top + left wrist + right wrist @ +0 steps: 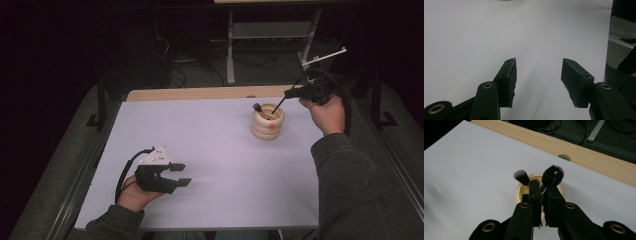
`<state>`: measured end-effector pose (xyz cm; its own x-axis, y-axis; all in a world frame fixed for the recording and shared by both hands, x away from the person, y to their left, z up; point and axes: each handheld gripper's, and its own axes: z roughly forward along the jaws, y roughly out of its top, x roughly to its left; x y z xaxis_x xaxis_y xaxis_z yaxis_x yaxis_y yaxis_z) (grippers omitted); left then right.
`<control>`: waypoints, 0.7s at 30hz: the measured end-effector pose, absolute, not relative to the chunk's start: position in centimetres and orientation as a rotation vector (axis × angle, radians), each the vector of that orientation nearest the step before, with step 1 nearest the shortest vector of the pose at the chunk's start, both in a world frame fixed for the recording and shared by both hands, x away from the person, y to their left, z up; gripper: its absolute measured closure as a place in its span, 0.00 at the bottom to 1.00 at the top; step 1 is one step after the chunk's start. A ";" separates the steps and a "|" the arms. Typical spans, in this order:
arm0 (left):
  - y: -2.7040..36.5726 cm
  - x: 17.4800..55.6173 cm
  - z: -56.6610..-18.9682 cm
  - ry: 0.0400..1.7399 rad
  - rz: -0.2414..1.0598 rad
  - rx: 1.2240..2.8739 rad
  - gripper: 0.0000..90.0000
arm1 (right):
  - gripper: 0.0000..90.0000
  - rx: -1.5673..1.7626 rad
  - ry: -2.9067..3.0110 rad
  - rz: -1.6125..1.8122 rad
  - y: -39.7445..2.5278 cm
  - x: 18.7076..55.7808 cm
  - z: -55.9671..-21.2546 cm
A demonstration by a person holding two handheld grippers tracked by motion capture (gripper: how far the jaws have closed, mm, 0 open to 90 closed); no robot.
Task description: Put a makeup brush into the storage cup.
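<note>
High view: the right gripper [289, 93] is hanging over the far right of the white table [210, 165], clenched on the thin dark handle of a makeup brush [278, 104]. The brush's long axis is slanting down and left from the jaws into the ringed wooden holder [268, 121], where a second brush [257, 107] is already leaning. The left gripper [183, 174] is resting near the front left, released and well apart from the holder; the right hand is plainly nearer.

Left gripper view: jaws are standing spread over bare white tabletop [499, 30], grasping nothing.

Right gripper view: jaws are pinching the fluffy black brush [552, 176] directly above the holder's mouth [520, 192]; the pale-tipped brush [521, 177] is poking out just beside it. A wood strip [574, 150] is edging the table, with dark floor and cables beyond.
</note>
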<state>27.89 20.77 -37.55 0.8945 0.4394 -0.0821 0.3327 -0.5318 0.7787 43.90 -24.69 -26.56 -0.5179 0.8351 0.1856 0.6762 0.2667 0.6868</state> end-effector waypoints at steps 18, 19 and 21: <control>21.0 28.0 -37.6 0.566 0.160 2.176 0.48 | 0.94 1.449 2.287 1.081 -24.4 44.7 -28.2; 21.0 27.9 -37.6 0.566 0.163 2.175 0.48 | 0.94 1.444 2.288 1.072 -24.4 44.7 -28.3; 21.0 27.9 -37.5 0.567 0.166 2.172 0.48 | 0.94 1.450 2.286 1.074 -24.3 44.7 -28.5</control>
<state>27.92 21.04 -37.53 0.8879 0.4530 -0.0801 0.3387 -0.5259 0.7803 44.73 -24.26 -28.50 -0.4847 0.8551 0.1840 0.6877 0.2425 0.6843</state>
